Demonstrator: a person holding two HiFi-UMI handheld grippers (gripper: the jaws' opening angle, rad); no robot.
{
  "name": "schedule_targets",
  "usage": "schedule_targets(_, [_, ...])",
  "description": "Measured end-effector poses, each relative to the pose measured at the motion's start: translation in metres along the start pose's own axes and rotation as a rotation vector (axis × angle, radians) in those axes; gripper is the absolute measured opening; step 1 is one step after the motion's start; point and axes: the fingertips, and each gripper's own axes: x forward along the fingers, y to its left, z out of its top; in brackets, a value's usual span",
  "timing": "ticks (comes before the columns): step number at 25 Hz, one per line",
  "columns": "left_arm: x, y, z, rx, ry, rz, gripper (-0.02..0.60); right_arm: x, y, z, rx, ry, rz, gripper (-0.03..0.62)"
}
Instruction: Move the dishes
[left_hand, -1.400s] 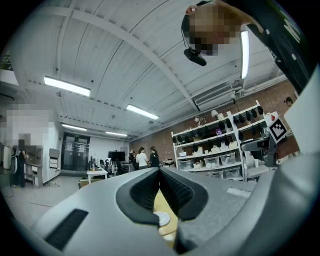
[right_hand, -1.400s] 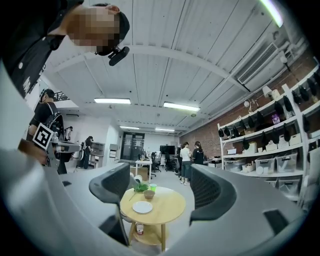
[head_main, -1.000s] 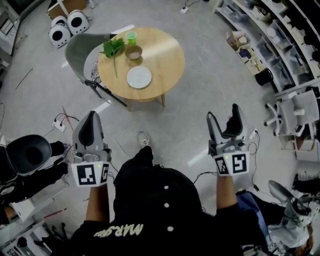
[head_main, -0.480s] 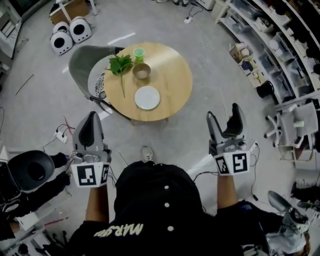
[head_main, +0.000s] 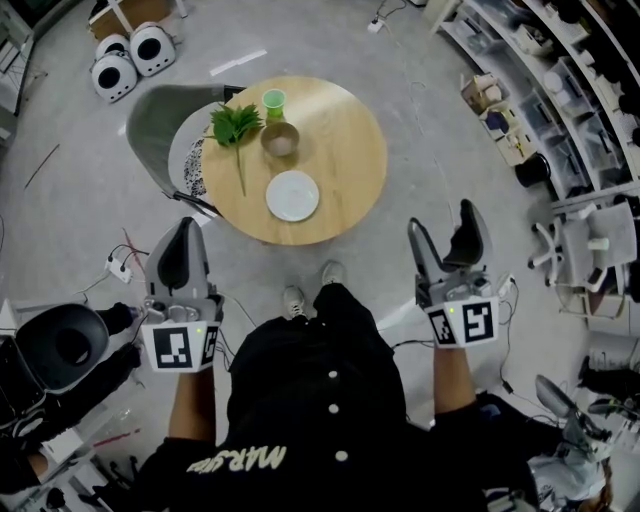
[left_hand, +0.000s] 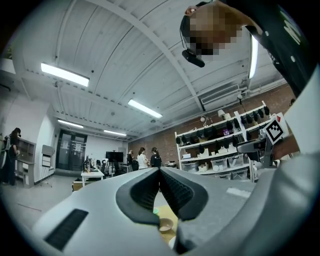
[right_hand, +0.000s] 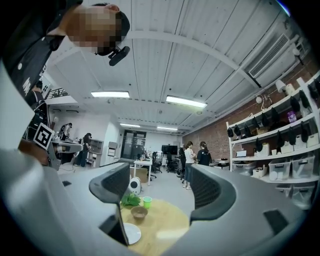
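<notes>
Before round table (head_main: 345, 130), left gripper (head_main: 184, 236) pinched shut, right gripper (head_main: 443, 223) gaping, both pointing forward.

Grey concrete floor (head_main: 420, 210), power strip with cables (head_main: 119, 267) at left. Round light-wood table (head_main: 345, 140), grey chair (head_main: 155, 115) tucked against its left side. Open shelving racks (head_main: 560, 70) along the right. Brick wall (right_hand: 216, 136) behind the shelves, white ribbed ceiling (right_hand: 165, 60) with tube lights (right_hand: 186, 102). Far end: dark glazed doors (right_hand: 132, 144), possibly windows, too small to tell.
</notes>
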Motion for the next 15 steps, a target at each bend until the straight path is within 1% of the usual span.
schedule_targets(4, [0.022, -0.004, -0.006, 0.004, 0.006, 0.015, 0.003, 0.020, -0.017, -0.012, 0.009, 0.011, 0.024, 0.364])
schedule_targets(9, [0.057, -0.002, -0.006, 0.000, 0.011, 0.064, 0.003, 0.060, -0.045, -0.019, 0.024, 0.008, 0.058, 0.364])
schedule_targets(13, [0.089, -0.005, -0.005, 0.041, 0.018, 0.086, 0.003, 0.094, -0.072, -0.020, 0.027, 0.002, 0.100, 0.364])
schedule_targets(15, [0.105, -0.006, -0.005, 0.039, 0.016, 0.104, 0.003, 0.110, -0.083, -0.024, 0.027, 0.005, 0.120, 0.364])
